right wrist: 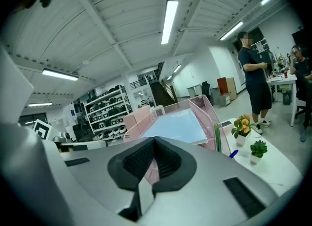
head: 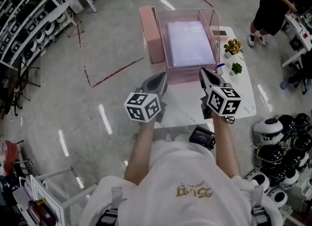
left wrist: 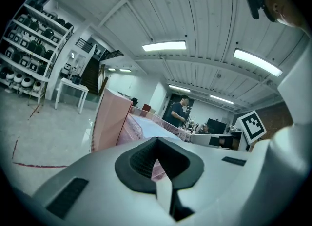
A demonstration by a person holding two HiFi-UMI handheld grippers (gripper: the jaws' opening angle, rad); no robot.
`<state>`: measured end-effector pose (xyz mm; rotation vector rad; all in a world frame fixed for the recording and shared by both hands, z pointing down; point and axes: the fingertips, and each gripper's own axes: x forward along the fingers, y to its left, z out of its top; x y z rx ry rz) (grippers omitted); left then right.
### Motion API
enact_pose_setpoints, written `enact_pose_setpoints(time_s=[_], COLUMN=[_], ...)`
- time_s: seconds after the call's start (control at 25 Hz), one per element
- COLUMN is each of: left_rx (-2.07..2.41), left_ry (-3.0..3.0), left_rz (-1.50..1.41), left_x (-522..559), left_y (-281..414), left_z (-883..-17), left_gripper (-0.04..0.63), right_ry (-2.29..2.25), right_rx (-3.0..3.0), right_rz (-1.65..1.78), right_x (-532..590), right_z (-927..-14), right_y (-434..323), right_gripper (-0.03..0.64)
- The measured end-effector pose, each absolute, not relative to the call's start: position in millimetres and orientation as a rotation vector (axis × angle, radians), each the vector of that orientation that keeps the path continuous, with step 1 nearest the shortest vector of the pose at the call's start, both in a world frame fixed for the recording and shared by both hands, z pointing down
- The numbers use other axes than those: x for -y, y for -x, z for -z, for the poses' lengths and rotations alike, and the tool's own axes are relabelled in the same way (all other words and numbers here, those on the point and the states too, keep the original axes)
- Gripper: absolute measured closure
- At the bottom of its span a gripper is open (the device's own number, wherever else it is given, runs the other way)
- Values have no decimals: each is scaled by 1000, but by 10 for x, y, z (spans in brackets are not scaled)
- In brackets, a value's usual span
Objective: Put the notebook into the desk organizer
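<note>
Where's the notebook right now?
Head view, upper centre: the notebook lies flat in the pink desk organizer on the white table, just left of the small flower pot.

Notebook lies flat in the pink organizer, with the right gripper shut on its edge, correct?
No. The notebook does lie flat in the pink organizer, but the right gripper is shut on nothing, not on its edge; the right gripper view shows this.

The desk organizer's [head: 163,40] near edge is covered by the left gripper [head: 160,77] and right gripper [head: 205,72]. A bystander [head: 273,6] is cut off at the top edge. A small black device [head: 202,136] cannot be identified.
</note>
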<state>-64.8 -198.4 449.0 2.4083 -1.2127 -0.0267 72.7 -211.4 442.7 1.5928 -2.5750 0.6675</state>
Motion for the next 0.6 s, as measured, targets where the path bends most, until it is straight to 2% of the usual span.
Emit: enact_pose_setpoints(time_s=[0.6], left_rx=[1318], left_ry=[-2426], left_rz=[62], left_x=[1932], left_y=[794], left_z=[-4369], left_gripper=[578], right_ry=[-1657], right_rx=[2555], right_rz=[-519], right_x=[1955], right_z=[-4354], right_y=[-658], right_gripper=[605])
